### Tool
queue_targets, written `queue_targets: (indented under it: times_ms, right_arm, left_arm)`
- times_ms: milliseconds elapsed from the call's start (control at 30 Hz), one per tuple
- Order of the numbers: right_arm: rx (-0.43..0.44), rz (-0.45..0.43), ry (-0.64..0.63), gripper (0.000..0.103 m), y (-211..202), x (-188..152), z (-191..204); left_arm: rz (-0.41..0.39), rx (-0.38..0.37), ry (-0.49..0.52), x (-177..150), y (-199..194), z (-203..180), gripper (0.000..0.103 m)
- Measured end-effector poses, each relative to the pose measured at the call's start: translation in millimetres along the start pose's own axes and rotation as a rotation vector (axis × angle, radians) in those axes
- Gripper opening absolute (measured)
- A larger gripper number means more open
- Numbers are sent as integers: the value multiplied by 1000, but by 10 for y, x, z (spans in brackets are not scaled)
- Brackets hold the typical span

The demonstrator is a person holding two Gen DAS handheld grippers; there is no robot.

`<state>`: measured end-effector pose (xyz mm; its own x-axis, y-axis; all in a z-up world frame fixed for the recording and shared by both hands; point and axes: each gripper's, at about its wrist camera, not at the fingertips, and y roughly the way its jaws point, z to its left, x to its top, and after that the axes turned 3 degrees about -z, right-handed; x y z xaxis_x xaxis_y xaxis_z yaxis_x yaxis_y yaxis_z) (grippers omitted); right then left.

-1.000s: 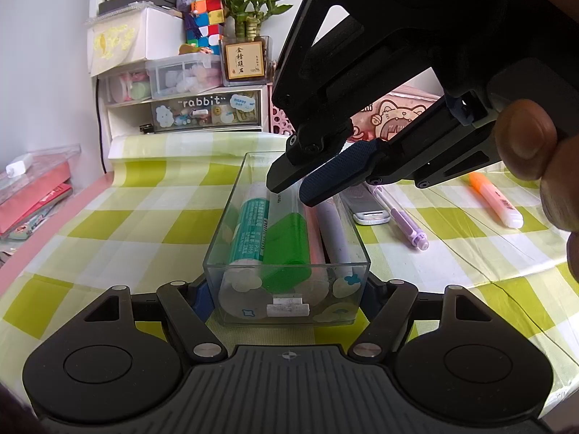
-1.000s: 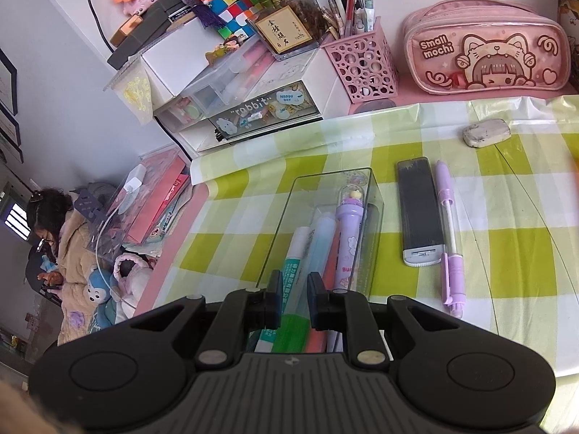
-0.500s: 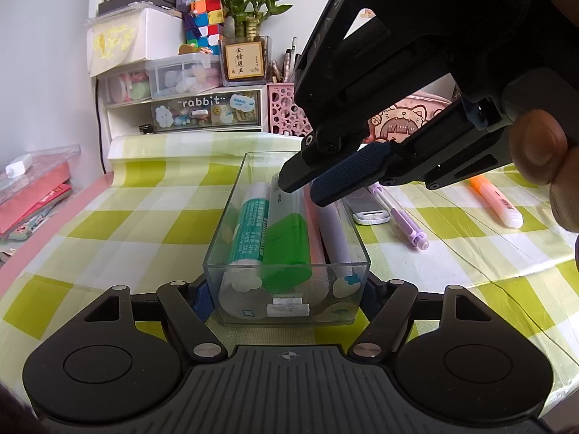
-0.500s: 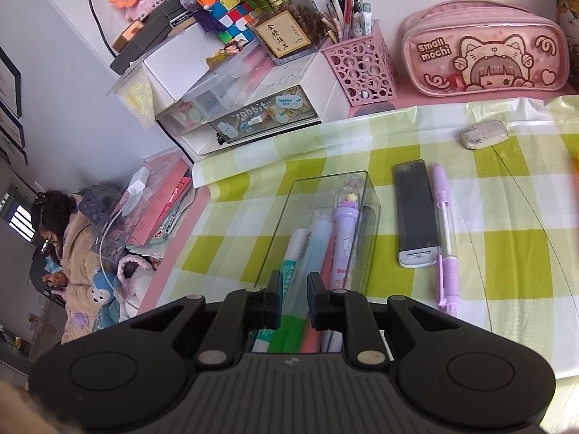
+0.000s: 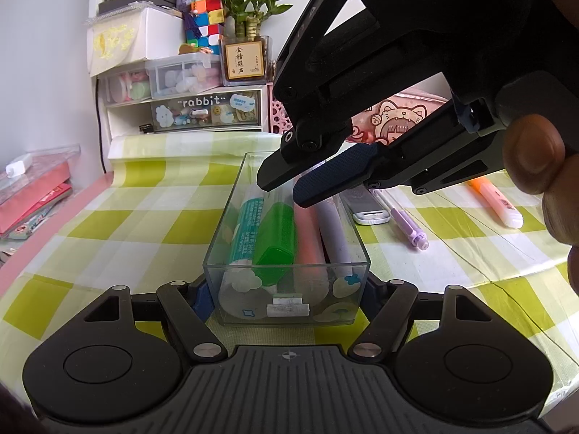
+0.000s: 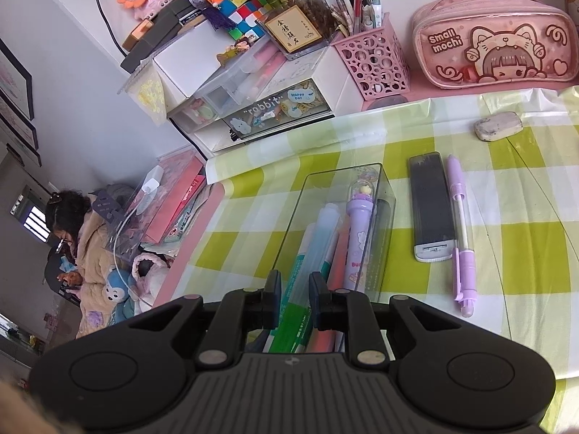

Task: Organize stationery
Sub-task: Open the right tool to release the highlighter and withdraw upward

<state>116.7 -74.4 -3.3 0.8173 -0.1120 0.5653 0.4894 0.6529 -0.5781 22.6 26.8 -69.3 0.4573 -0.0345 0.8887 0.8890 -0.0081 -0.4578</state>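
My left gripper point(image 5: 286, 293) is shut on the near end of a clear plastic box point(image 5: 289, 311), one finger on each side wall. Inside lie a teal-and-white pen point(image 5: 248, 228), a green highlighter point(image 5: 277, 231), a coral pen point(image 5: 307, 238) and a lilac pen point(image 5: 334, 231). My right gripper point(image 5: 286, 188) hovers above the box's middle, pointing down into it. Its jaws are nearly together and nothing is between them. In the right wrist view, the right gripper point(image 6: 295, 294) hangs over the box point(image 6: 385, 195), where a purple dome-topped pen point(image 6: 358, 217) shows.
On the checked cloth right of the box lie a dark flat case point(image 6: 430, 206), a lilac mechanical pencil point(image 6: 461, 235), a used eraser point(image 6: 497, 126) and an orange highlighter point(image 5: 495, 202). A pink pouch point(image 6: 495, 43), a pink pen holder point(image 6: 372, 61) and a drawer unit point(image 6: 267, 112) line the back.
The right gripper wavers slightly above the box. The box, its contents and the left gripper stay where they were.
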Motion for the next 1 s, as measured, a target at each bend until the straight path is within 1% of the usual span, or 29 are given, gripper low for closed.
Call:
queue_targets:
  times_ms: [233, 333, 533, 600, 767, 833, 933, 1000]
  right_arm:
    - [-11, 3, -32, 7, 40, -16, 52]
    - [-1, 11, -35, 7, 73, -22, 44]
    - [0, 8, -91, 6, 91, -31, 85]
    - [-6, 19, -102, 4, 108, -42, 78]
    - [-4, 12, -126, 4, 98, -51, 95]
    - [17, 7, -127, 4, 107, -45, 111]
    - [7, -1, -134, 4, 132, -28, 111]
    - [17, 3, -124, 4, 143, -37, 75]
  left_arm:
    - [0, 0, 0, 0, 0, 0, 73]
    - [0, 0, 0, 0, 1, 1, 73]
    - [0, 0, 1, 0, 1, 0, 73]
    - [0, 0, 0, 0, 1, 0, 73]
    - [0, 0, 0, 0, 0, -1, 73]
    - [0, 0, -1, 1, 0, -2, 73]
    - [0, 0, 1, 5, 0, -2, 73]
    - [0, -1, 0, 1, -1, -3, 73]
